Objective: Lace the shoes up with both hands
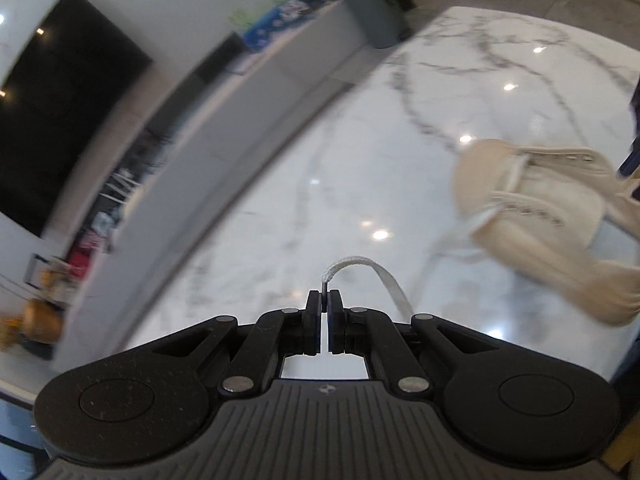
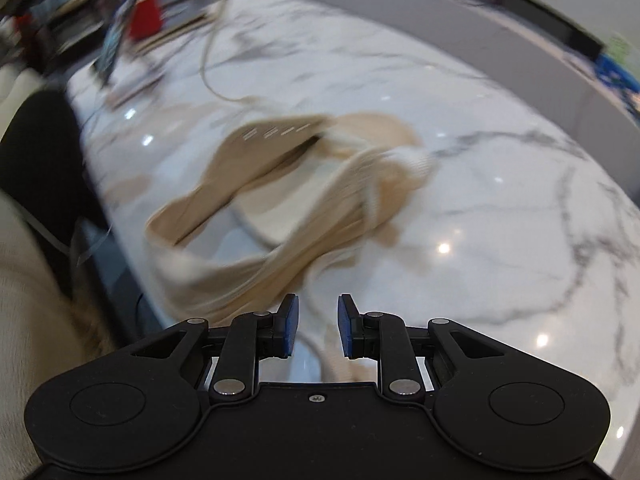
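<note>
A beige shoe (image 1: 544, 216) lies on the white marble table (image 1: 360, 168) at the right of the left wrist view, blurred. My left gripper (image 1: 325, 300) is shut on the tip of a white shoelace (image 1: 360, 266), which arcs up from the pads and runs down to the right. In the right wrist view the same beige shoe (image 2: 288, 184) lies ahead, blurred, its eyelet rows showing. My right gripper (image 2: 318, 312) stands open just short of the shoe's near side, and a pale lace strand (image 2: 316, 344) passes between and below its fingers.
A grey bin (image 1: 376, 8) and a dark screen (image 1: 60, 100) stand beyond the table's far edge. Clutter with a red object (image 2: 144, 20) and a thin cable (image 2: 212, 68) lies at the table's far left. A dark seat back (image 2: 44, 160) and a pale sleeve (image 2: 28, 288) sit at left.
</note>
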`<action>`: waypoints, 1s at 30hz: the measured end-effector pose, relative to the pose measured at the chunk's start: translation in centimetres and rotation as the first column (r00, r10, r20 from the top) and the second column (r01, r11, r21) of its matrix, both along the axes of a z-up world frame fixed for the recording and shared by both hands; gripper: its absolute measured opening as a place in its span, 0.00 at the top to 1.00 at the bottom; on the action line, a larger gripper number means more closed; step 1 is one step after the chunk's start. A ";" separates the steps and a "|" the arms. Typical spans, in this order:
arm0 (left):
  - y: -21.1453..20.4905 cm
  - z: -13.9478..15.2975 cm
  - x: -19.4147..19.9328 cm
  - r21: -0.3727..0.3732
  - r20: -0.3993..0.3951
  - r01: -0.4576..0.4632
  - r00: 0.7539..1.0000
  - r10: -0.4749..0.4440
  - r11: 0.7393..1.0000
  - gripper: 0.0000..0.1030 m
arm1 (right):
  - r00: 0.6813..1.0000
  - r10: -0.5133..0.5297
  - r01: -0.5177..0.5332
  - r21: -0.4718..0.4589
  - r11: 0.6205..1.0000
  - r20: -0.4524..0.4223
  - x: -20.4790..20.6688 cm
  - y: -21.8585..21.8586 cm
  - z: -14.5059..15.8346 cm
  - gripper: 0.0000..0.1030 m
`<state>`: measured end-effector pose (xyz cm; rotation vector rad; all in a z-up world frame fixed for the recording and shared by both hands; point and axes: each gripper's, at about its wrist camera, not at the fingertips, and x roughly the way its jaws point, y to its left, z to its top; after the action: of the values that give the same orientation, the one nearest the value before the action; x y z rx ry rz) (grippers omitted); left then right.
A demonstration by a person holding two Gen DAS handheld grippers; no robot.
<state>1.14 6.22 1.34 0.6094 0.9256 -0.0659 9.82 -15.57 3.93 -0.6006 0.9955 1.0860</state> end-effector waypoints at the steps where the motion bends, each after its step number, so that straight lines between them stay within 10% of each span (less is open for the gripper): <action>1: -0.2 -0.6 0.1 -0.023 -0.008 0.004 1.000 -0.004 1.000 0.98 | 1.000 0.029 -0.029 -0.015 0.999 -0.005 -0.3 0.4 -0.5 0.80; 20: 1.3 -2.1 -1.0 -0.113 -0.035 -0.062 0.998 0.058 0.992 0.98 | 0.997 0.058 -0.063 -0.112 0.992 -0.051 0.6 1.4 -3.4 1.00; 30: 2.6 -1.6 -1.4 -0.125 -0.008 -0.084 0.996 0.084 0.989 0.98 | 0.960 -0.247 0.256 -0.060 0.965 0.130 5.3 -5.5 2.3 1.00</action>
<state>-0.31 8.82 -0.29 0.4532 0.9416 -0.0494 15.09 -21.05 6.21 -0.5774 0.9807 0.7803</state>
